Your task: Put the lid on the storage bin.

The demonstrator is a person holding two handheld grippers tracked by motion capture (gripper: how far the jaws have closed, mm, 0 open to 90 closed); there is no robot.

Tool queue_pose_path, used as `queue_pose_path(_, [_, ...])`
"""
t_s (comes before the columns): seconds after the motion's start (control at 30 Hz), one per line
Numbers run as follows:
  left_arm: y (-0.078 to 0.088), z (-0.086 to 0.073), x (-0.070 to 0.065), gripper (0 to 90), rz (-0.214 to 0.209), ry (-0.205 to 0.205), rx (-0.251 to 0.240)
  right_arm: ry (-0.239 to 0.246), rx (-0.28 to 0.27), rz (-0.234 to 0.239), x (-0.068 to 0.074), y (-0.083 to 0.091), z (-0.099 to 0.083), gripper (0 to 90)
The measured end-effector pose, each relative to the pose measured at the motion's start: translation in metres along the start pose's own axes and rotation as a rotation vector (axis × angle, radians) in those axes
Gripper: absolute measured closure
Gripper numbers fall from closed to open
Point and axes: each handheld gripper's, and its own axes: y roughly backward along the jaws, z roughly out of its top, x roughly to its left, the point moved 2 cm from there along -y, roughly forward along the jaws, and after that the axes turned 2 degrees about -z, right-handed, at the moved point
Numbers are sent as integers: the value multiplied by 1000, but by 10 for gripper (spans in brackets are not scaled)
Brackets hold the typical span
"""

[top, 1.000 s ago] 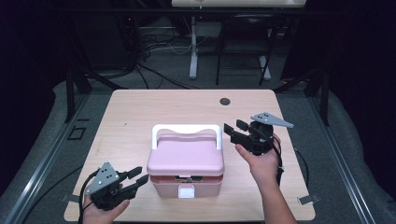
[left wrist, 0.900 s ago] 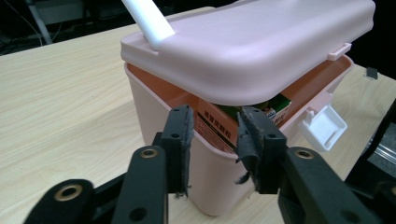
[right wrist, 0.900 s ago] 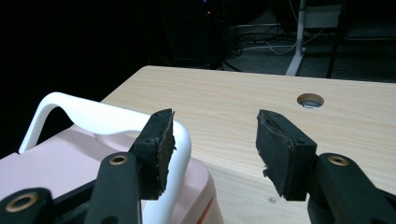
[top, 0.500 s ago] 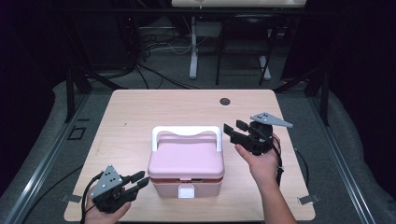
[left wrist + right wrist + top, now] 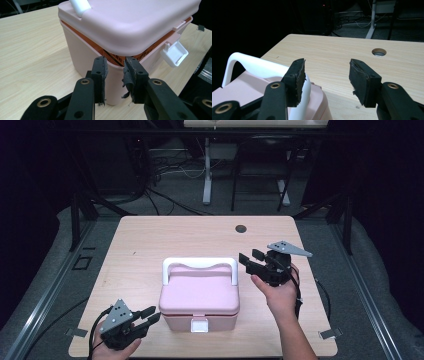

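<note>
Two grippers flank a pink box (image 5: pixel 199 295) that sits a little below the middle of the high view, on a pale wooden table (image 5: pixel 150 240). The box has a rounded pink lid (image 5: pixel 130 22), a white handle (image 5: pixel 200 266) standing up along its upper edge, and a white latch (image 5: pixel 199 324) at the middle of its lower side. In the left gripper view that latch (image 5: pixel 174 53) hangs open at the right of the frame, and the lid sits slightly raised, with a strip of orange showing in the gap beneath it. The left gripper (image 5: pixel 147 315), held in a hand (image 5: pixel 117 347) at the lower left of the high view, points toward the box's lower left corner; its jaws are a narrow way apart, right at that corner, holding nothing. The right gripper (image 5: pixel 251 260), held in the other hand (image 5: pixel 277 295) right of centre, has its jaws spread wide and empty, just beside the right end of the handle. A small round hole (image 5: pixel 241 228) lies in the tabletop near the upper edge.
</note>
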Motion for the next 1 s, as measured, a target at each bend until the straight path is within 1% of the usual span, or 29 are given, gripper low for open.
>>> queue_pose_path(0.37, [-3,-7,1,700,0,3,22,-1,4,0,0,-1,-1,464])
queue_pose_path(0.4, [-3,-7,1,701,0,7,17,-1,5,1,0,-1,-1,464])
queue_pose_path(0.43, [-2,-7,2,699,-7,19,5,-1,5,1,0,-1,-1,464])
queue_pose_path(0.53, [0,-6,3,698,-1,20,-4,-1,6,2,0,-2,-1,464])
queue_pose_path(0.77, [-1,-10,7,696,7,34,4,-4,6,1,0,-2,-1,464])
queue_pose_path(1.0, [-2,-12,12,658,19,51,3,0,7,2,0,-3,-2,464])
